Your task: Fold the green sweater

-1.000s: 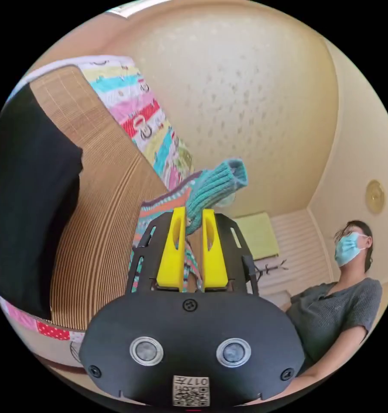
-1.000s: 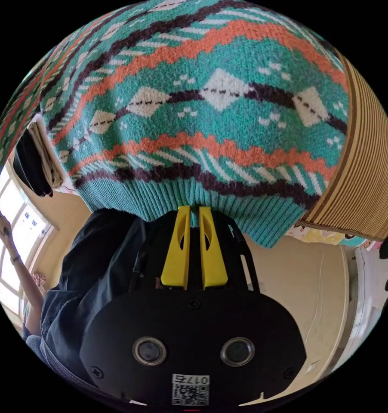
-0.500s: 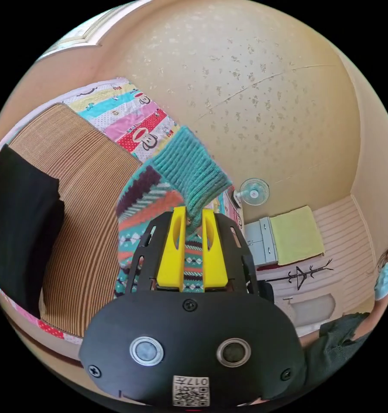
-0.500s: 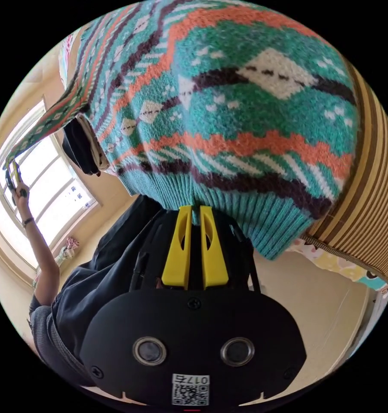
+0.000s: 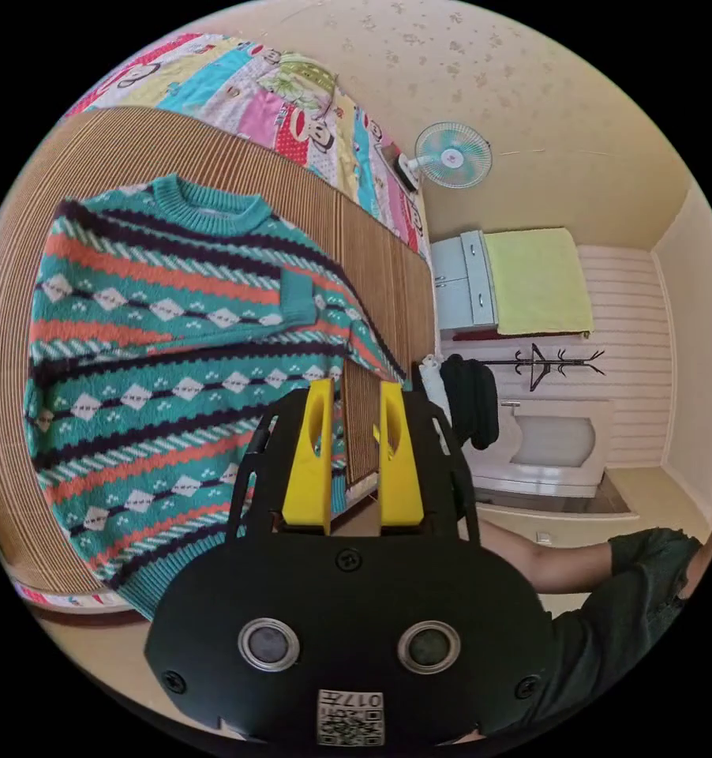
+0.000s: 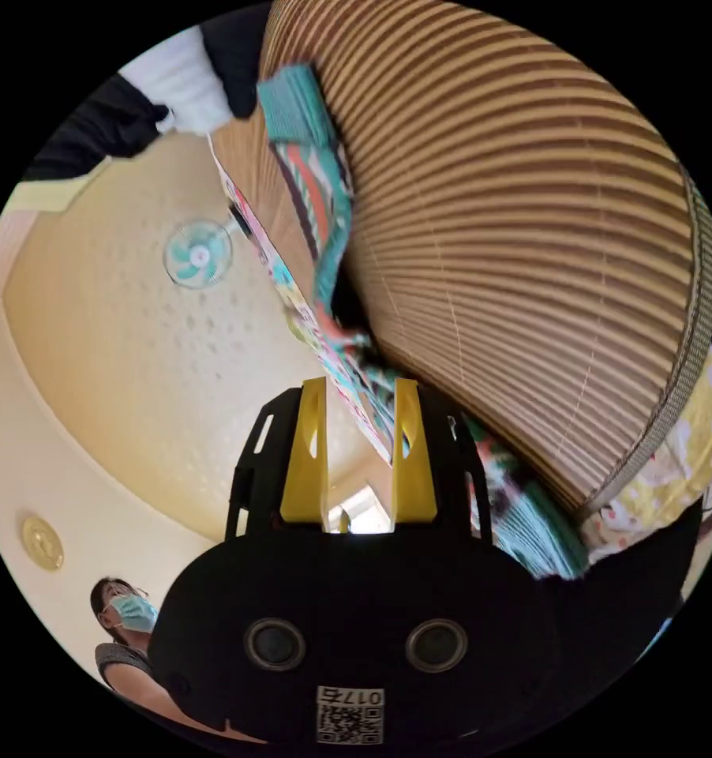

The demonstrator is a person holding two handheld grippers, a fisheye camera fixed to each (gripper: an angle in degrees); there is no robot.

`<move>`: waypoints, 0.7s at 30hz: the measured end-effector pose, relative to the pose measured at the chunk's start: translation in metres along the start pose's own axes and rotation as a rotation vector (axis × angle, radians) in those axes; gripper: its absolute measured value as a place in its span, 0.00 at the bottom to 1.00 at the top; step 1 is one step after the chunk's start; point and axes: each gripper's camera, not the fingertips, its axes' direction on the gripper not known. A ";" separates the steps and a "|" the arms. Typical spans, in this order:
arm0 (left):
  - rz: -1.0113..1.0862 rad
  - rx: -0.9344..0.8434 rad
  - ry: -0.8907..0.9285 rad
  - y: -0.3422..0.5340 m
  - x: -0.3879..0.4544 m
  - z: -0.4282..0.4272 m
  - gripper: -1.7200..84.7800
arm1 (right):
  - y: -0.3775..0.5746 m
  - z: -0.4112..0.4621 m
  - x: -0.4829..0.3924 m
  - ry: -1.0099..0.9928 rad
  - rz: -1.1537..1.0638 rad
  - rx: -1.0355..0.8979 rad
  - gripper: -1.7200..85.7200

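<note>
My left gripper (image 5: pixel 352 442) hangs with its yellow fingers (image 5: pixel 309 454) spread apart and nothing between them. The green patterned knit sweater (image 5: pixel 166 371) lies just past them and off to one side in the left gripper view, flat on the ribbed brown woven mat (image 5: pixel 372 260) that covers the bed. Its ribbed hem comes nearest to me, its round collar lies farthest, so its long axis runs away from these fingers. One sleeve is already laid across the chest, cuff towards the middle. My right gripper (image 6: pixel 360 454) is also parted and empty; in the right gripper view it looks along the mat at a low angle, the sweater's ribbed edge (image 6: pixel 530 521) just beside it and the rest bunched along the mat. I judge both hands near the hem, which suits lifting it towards the collar.

The knit is thick and soft, with orange, dark and white bands, and will sag when lifted. Beyond the mat lies a bright patchwork quilt (image 5: pixel 293 95), then a small fan (image 5: pixel 452 155) on the speckled wall.
</note>
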 end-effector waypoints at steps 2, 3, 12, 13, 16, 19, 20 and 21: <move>-0.110 -0.044 -0.046 0.035 -0.033 -0.008 0.11 | -0.017 -0.011 0.004 -0.094 0.031 0.133 0.18; -0.132 -0.047 -0.060 0.043 -0.038 -0.012 0.11 | -0.028 -0.014 0.006 -0.128 0.040 0.198 0.18; -0.227 -0.106 -0.202 0.119 -0.054 -0.066 0.09 | -0.050 0.061 -0.075 -0.164 -0.170 0.171 0.07; -0.243 -0.100 -0.192 0.128 -0.053 -0.069 0.09 | -0.042 0.074 -0.085 -0.210 -0.211 0.121 0.07; -0.347 -0.048 -0.138 0.152 -0.058 -0.075 0.09 | 0.026 0.147 -0.125 -0.267 -0.402 -0.125 0.06; -0.475 0.050 -0.045 0.176 -0.065 -0.081 0.09 | 0.117 0.231 -0.128 -0.164 -0.528 -0.364 0.06; -0.516 0.075 -0.022 0.185 -0.067 -0.083 0.08 | 0.153 0.266 -0.116 -0.117 -0.553 -0.469 0.07; -0.534 0.085 -0.013 0.189 -0.068 -0.084 0.08 | 0.188 0.300 -0.095 -0.049 -0.557 -0.579 0.07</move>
